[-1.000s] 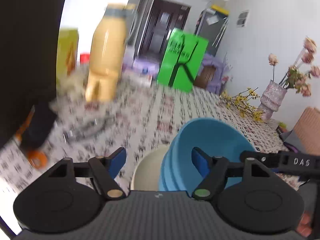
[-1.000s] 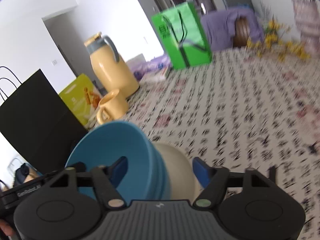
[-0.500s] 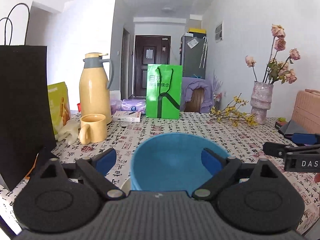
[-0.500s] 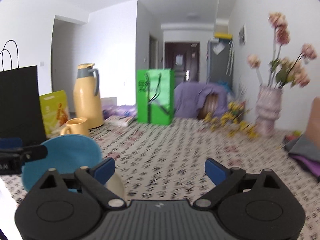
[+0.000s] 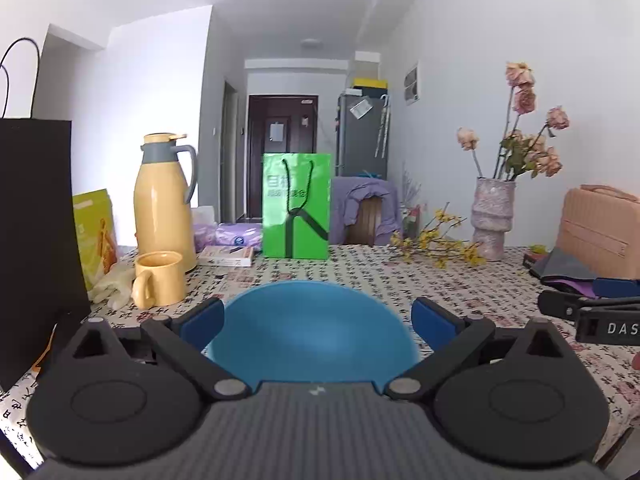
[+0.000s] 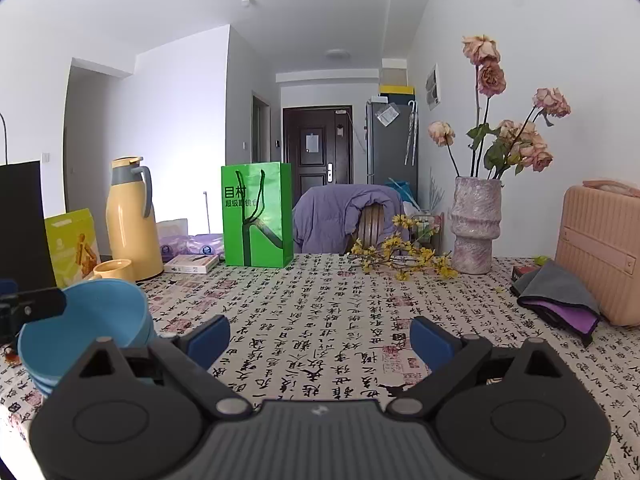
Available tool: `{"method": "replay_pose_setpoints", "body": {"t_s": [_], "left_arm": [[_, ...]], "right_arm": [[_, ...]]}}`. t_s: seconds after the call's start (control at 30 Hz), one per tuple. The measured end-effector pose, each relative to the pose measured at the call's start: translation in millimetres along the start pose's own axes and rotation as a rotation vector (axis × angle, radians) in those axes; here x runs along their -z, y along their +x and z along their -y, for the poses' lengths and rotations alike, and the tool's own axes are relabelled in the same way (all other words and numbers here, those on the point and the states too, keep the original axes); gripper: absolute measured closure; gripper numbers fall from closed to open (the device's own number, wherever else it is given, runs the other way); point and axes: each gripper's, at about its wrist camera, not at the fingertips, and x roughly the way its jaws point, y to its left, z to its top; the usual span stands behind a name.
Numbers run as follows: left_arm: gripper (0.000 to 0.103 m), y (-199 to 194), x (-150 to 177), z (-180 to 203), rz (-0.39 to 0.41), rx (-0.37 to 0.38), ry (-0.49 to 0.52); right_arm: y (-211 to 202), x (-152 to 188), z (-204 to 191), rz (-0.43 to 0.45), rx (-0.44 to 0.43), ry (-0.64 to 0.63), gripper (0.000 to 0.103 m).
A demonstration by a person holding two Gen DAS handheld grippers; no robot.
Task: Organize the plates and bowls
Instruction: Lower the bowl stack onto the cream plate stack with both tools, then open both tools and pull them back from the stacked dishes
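Observation:
A stack of blue bowls (image 5: 312, 332) stands on the patterned tablecloth (image 5: 460, 292) right in front of my left gripper (image 5: 318, 320). Its jaws are opening, and the top bowl lies between the blue pads (image 5: 202, 322) without either pressing on it. In the right wrist view the same stack of blue bowls (image 6: 86, 320) stands at the lower left, partly behind a left finger (image 6: 40, 304). My right gripper (image 6: 320, 336) is open over bare tablecloth (image 6: 320, 300) to the right of the stack, nothing between its fingers. One of its fingers (image 5: 588, 312) shows in the left view.
A yellow mug (image 5: 160, 278), a yellow thermos (image 5: 164, 208) and a black paper bag (image 5: 36, 240) stand left of the bowls. A green bag (image 6: 258, 216) is at the back, with a vase of flowers (image 6: 476, 226), a grey cloth (image 6: 556, 296) and a pink case (image 6: 600, 252) on the right.
Both views swung from tilted and blurred to level. Both pairs of jaws widened. My right gripper drew off to the right of the bowls, and the cream dish under the stack went out of sight.

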Motion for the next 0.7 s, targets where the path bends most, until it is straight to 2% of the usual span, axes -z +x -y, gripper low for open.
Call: {"method": "replay_pose_setpoints", "body": {"t_s": [0.23, 0.47, 0.7], "left_arm": [[0.000, -27.6, 12.2, 9.8, -0.015, 0.028, -0.012], [0.000, -67.2, 33.8, 17.8, -0.010, 0.027, 0.014], [0.000, -98.0, 58.4, 14.6, -0.005, 0.015, -0.011]], "right_arm": [[-30.2, 14.5, -0.4, 0.007, -0.010, -0.002, 0.005], [-68.9, 39.3, -4.6, -0.010, -0.039, 0.025, 0.001], [-107.9, 66.5, -15.9, 0.011, -0.063, 0.030, 0.001]]}}
